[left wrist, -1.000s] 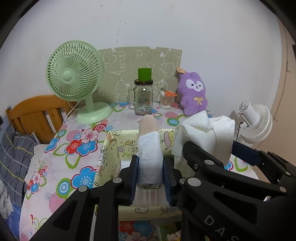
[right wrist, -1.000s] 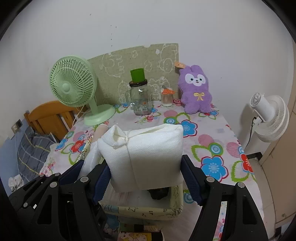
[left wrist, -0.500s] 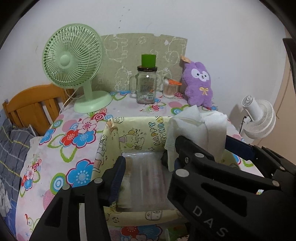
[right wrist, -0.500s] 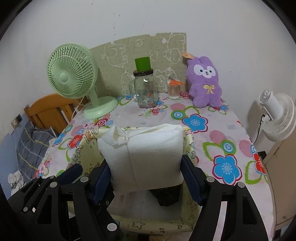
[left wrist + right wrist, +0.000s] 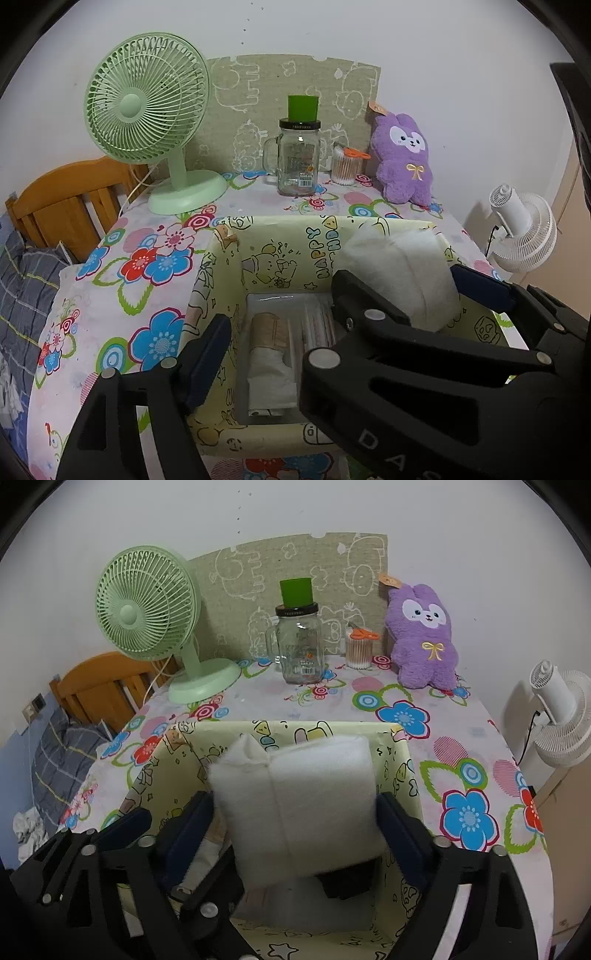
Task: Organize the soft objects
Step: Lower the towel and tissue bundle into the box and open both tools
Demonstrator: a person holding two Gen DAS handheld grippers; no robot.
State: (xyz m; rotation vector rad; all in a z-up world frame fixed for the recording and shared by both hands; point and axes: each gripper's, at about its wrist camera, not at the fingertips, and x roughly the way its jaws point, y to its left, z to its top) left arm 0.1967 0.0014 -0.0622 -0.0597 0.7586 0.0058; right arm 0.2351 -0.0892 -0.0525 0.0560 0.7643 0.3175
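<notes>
Right gripper point(image 5: 295, 834) pinching a soft, quilted white tissue pack point(image 5: 299, 805) above the cartoon-printed fabric bin point(image 5: 273, 236); left gripper point(image 5: 269, 354) spread empty over a wrapped roll point(image 5: 271, 365) lying inside.

- We see our left gripper point(image 5: 273, 354) with its jaws spread and nothing between them, held over the open pale yellow cartoon-printed fabric box point(image 5: 221, 280).
- On the box floor lies a rolled white soft pack with a tan end point(image 5: 271, 365), near the box's left wall.
- The right gripper point(image 5: 399, 295) grips a folded white cloth bundle point(image 5: 402, 269) at the box's right side, above its rim.
- The box stands at the near edge of the flower-print tablecloth point(image 5: 147, 280).
- Along the far edge stand a mint-green desk fan point(image 5: 147, 110), a clear glass mug jar topped by a green cup point(image 5: 297, 155), a small container of cotton swabs point(image 5: 345, 170) and a purple plush rabbit point(image 5: 404, 158).
</notes>
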